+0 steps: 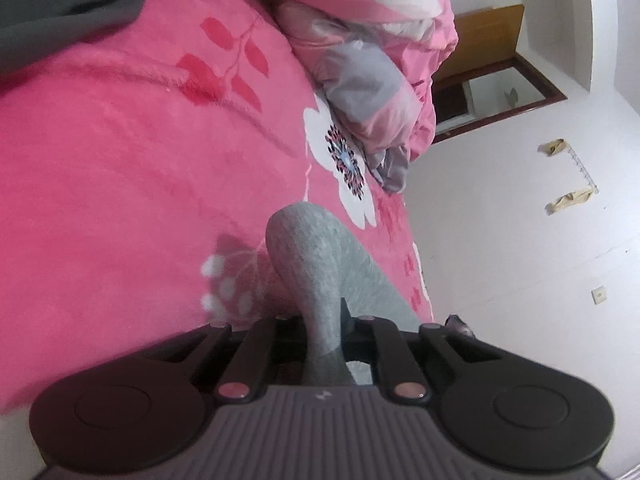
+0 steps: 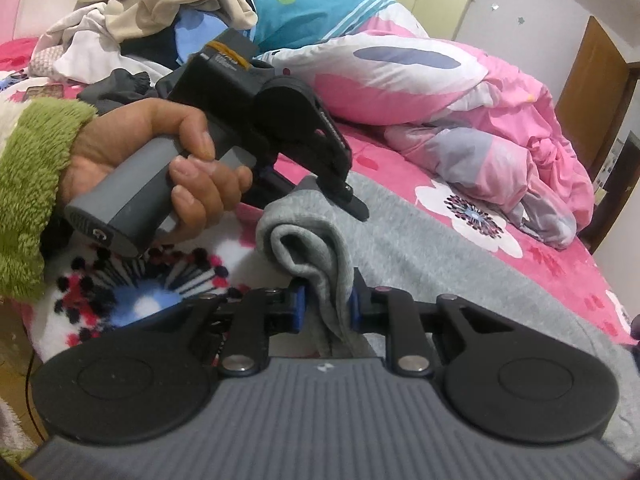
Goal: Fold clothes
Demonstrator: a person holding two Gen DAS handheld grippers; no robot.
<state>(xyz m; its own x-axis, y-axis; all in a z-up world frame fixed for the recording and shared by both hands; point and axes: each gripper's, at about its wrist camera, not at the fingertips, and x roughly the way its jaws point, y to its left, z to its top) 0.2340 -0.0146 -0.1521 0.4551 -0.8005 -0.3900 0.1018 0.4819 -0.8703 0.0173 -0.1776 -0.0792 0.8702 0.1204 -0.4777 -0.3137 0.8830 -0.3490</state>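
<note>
A grey knit garment (image 2: 420, 240) lies spread on the pink bed. Its near-left edge is bunched into a thick fold. My right gripper (image 2: 326, 308) is shut on that fold, with the blue pads (image 2: 298, 308) pressing the cloth from both sides. A hand (image 2: 160, 160) in a green fuzzy sleeve holds my left gripper (image 2: 352, 204), whose tips dip onto the garment's edge just beyond the fold. In the left wrist view the grey garment (image 1: 320, 264) rises in a ridge from between the fingers. There my left gripper (image 1: 324, 320) is shut on the cloth.
The pink floral blanket (image 1: 120, 200) covers the bed. A crumpled pink and white duvet (image 2: 440, 92) lies at the far side. A pile of clothes (image 2: 140, 20) sits at the back left beside a person under a teal cover (image 2: 312, 12). A dark garment (image 1: 60, 0) lies farther off, and a brown door (image 1: 480, 60) stands beyond the bed.
</note>
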